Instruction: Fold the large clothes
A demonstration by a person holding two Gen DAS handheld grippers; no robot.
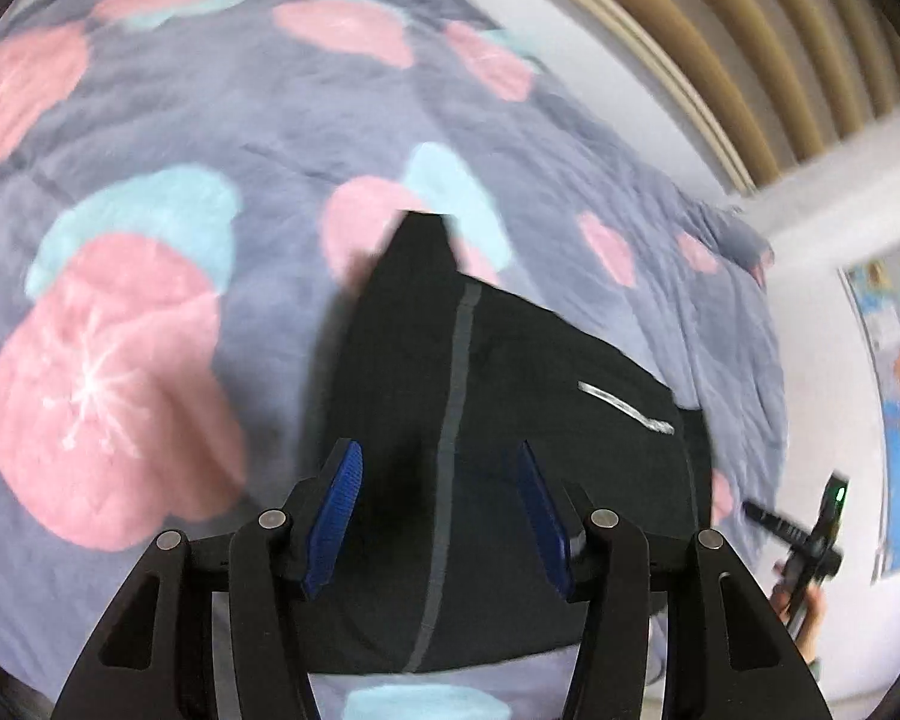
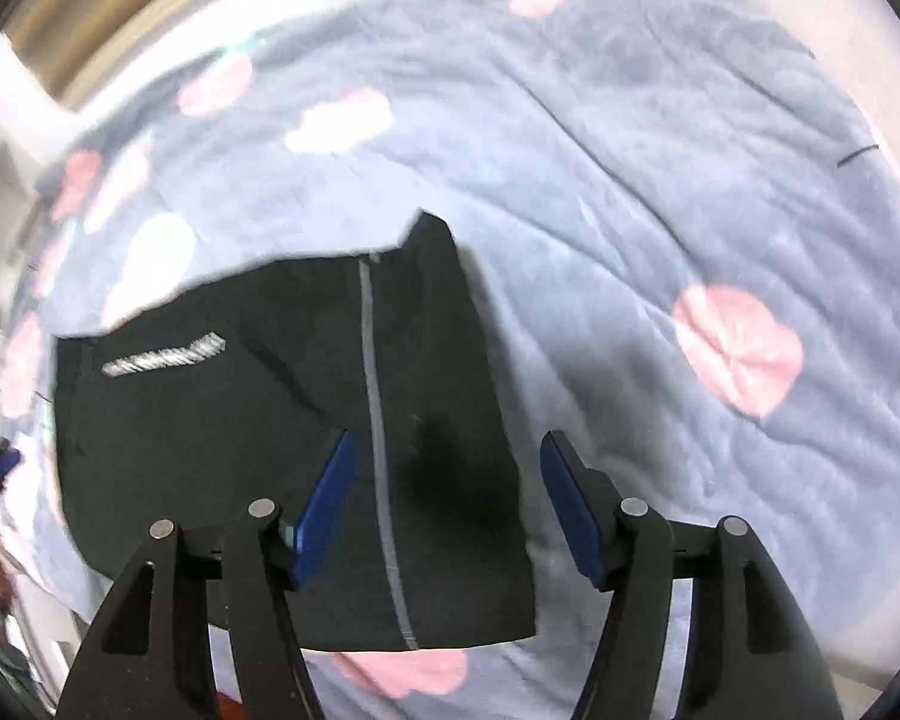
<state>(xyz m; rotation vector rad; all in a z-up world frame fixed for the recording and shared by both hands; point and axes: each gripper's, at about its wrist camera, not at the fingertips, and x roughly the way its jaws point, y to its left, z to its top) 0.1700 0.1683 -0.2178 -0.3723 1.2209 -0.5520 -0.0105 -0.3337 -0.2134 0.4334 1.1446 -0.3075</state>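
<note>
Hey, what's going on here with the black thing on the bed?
A person is folding a black garment on a bed with a grey floral blanket, using handheld tongs in each hand. The garment lies folded flat, a grey stripe running down it. Both the left tongs and the right tongs hang open above it, gripping nothing.

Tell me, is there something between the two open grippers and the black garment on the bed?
Nothing visible. The black garment lies bare on the flowered blanket, directly under the open left gripper and the open right gripper. No other object covers it.
</note>
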